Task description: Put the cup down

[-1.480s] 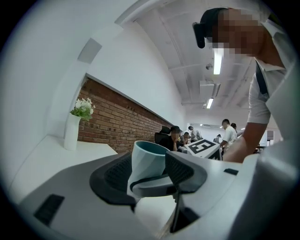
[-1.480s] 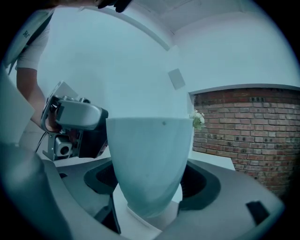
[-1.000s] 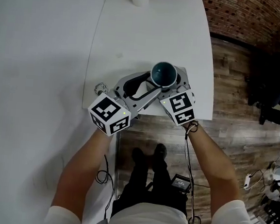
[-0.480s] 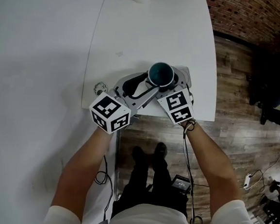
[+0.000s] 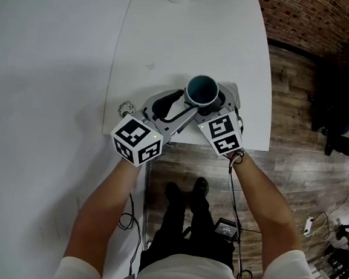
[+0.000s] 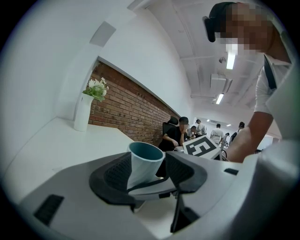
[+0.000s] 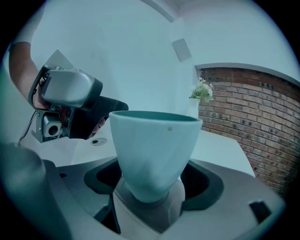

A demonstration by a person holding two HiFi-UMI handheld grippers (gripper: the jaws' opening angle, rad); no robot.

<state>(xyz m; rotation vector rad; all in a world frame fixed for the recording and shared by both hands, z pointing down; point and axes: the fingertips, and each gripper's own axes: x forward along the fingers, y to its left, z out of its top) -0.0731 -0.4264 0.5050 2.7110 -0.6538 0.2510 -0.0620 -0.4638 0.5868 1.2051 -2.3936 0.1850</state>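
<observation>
Right claw [image 7: 151, 187] still clamps the cup [image 5: 203, 91], barely moved; left claw [image 6: 148, 169] stays wide.

Open-plan office, loft-style fit-out. Evidence: exposed brick wall [image 6: 126, 110] down one side, wood-plank floor [image 5: 299, 98], long white table [image 5: 170, 44] with a white vase of flowers [image 6: 83, 112] at the far end, and ceiling strip lights [image 6: 229, 61] running along the room. In the background a person in black [image 6: 174, 138] sits in a high-backed office chair [image 6: 171, 121], more people [image 6: 218, 133] stand further back, and loose cables [image 5: 308, 225] lie on the floor off the table's near end.
</observation>
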